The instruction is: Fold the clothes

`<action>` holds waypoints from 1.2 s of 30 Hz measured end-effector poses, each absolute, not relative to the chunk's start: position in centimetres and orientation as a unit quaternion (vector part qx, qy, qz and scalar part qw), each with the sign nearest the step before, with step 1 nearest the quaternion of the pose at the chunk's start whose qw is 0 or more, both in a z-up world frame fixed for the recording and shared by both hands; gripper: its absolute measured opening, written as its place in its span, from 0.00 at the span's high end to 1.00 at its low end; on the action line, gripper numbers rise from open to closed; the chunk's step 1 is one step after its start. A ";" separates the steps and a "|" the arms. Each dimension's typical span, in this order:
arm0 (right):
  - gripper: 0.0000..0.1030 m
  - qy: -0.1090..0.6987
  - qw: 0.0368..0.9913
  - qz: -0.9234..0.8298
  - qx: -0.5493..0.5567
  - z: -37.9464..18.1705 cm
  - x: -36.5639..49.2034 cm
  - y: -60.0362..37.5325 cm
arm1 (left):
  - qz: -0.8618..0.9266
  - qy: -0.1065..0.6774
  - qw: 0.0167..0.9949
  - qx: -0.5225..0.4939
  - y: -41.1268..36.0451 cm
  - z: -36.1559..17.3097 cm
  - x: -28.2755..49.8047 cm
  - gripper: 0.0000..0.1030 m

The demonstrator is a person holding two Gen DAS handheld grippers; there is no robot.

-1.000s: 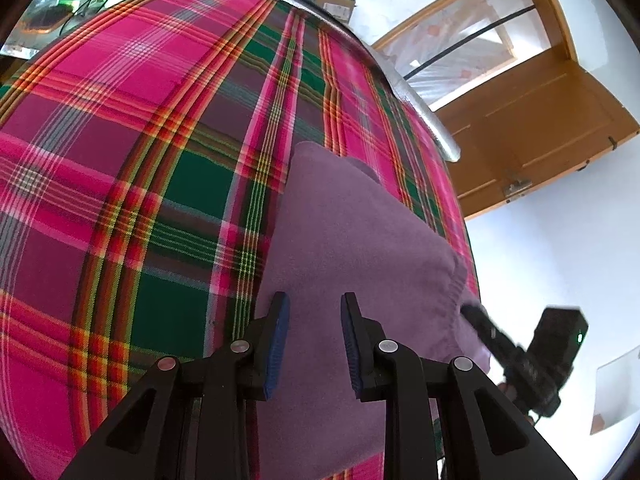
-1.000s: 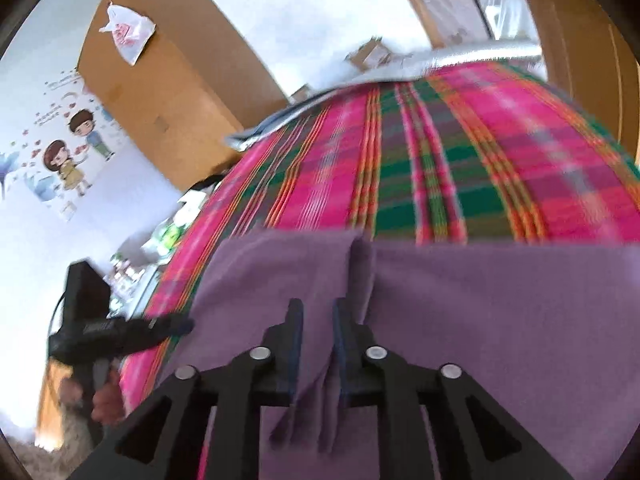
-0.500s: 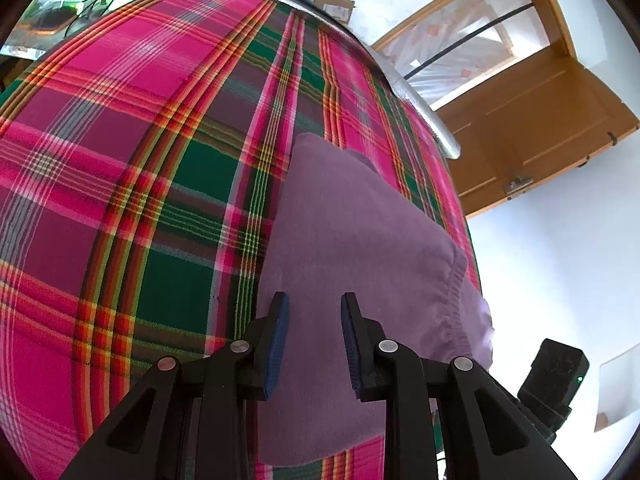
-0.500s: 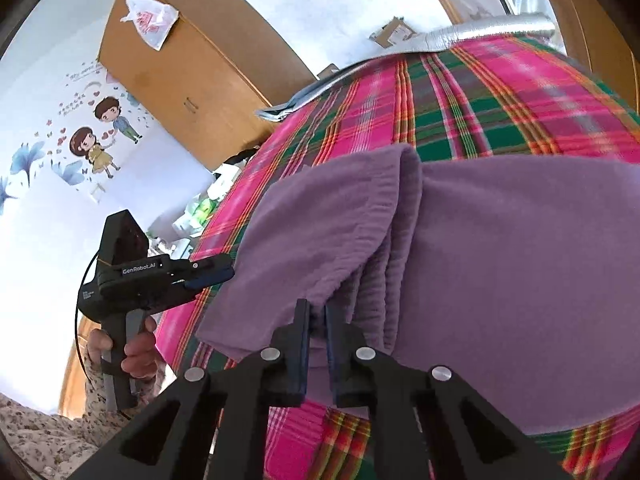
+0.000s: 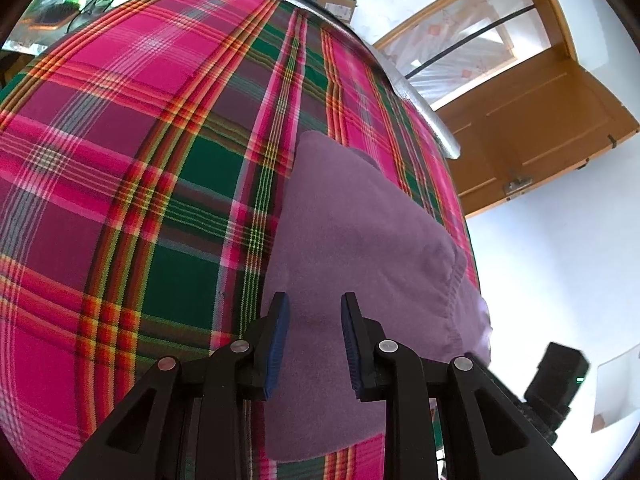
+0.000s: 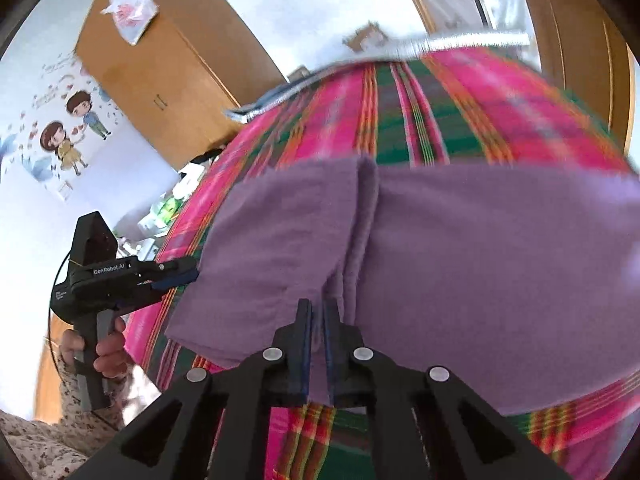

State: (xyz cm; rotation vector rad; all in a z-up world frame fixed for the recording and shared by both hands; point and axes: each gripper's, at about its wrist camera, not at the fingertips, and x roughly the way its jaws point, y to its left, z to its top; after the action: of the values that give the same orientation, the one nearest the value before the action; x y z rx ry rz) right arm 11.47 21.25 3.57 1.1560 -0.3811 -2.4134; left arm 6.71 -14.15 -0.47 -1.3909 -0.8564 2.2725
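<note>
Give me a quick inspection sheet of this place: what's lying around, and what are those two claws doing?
Surface: plaid cloth, pink, green.
Job's things: purple garment, partly folded, flat on the plaid.
Clutter: boxes beyond the far edge.
Claws: left claw open above the garment; right claw has just been closing, pinching a fold.
Cables: black cable looping behind the left handle.
Surroundings: wooden wardrobe, cartoon wall sticker, wooden door.

purple garment [image 6: 480, 260], folded, on plaid cloth [image 5: 120, 140]
</note>
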 end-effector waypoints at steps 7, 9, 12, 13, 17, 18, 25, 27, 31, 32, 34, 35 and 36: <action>0.92 -0.033 0.225 -0.889 0.397 3.2 10.9 16.7 | 0.801 -0.302 0.170 -0.489 -14.4 -0.5 6.8 0.75; 0.91 -0.009 0.216 -0.891 0.400 2.2 11.0 16.1 | 0.801 -0.302 0.168 -0.489 -14.7 -0.5 6.9 0.75; 0.92 0.025 0.216 -0.899 0.380 1.4 11.8 15.6 | 0.801 -0.305 0.163 -0.490 -15.1 -0.7 6.9 0.74; 0.91 0.035 0.215 -0.901 0.375 1.3 11.9 15.4 | 0.800 -0.307 0.161 -0.490 -15.2 -0.8 6.8 0.75; 0.91 0.045 0.208 -0.900 0.381 1.3 11.5 15.0 | 0.796 -0.315 0.163 -0.490 -15.6 -0.8 6.6 0.75; 0.91 0.050 0.207 -0.900 0.380 1.6 11.6 14.8 | 0.797 -0.314 0.163 -0.490 -15.6 -0.7 6.6 0.75; 0.80 0.075 0.254 -0.897 0.353 3.5 13.1 11.2 | 0.795 -0.318 0.163 -0.490 -16.2 -0.6 6.8 0.74; 0.74 0.079 0.280 -0.890 0.351 3.6 13.4 9.9 | 0.791 -0.320 0.167 -0.494 -16.3 -0.7 6.8 0.74; 0.60 0.072 0.336 -0.870 0.354 3.4 13.8 6.8 | 0.788 -0.323 0.168 -0.496 -16.6 -1.0 6.9 0.75; 0.59 0.068 0.350 -0.864 0.355 3.3 13.9 6.0 | 0.789 -0.323 0.167 -0.495 -16.6 -0.9 6.9 0.74; 0.57 0.076 0.363 -0.855 0.363 2.7 14.0 4.5 | 0.789 -0.324 0.167 -0.495 -16.8 -0.9 7.0 0.74; 0.57 0.086 0.367 -0.851 0.366 2.4 14.2 3.8 | 0.789 -0.323 0.168 -0.495 -16.9 -0.9 7.1 0.74; 0.57 0.098 0.368 -0.848 0.369 2.2 14.4 3.1 | 0.789 -0.321 0.169 -0.497 -16.9 -0.9 7.1 0.74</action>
State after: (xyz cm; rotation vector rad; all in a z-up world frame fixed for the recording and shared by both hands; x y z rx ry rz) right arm 14.44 3.06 2.16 0.9464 0.2515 -2.1770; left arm 7.08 -16.93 -0.95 -1.4119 -0.9127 2.2425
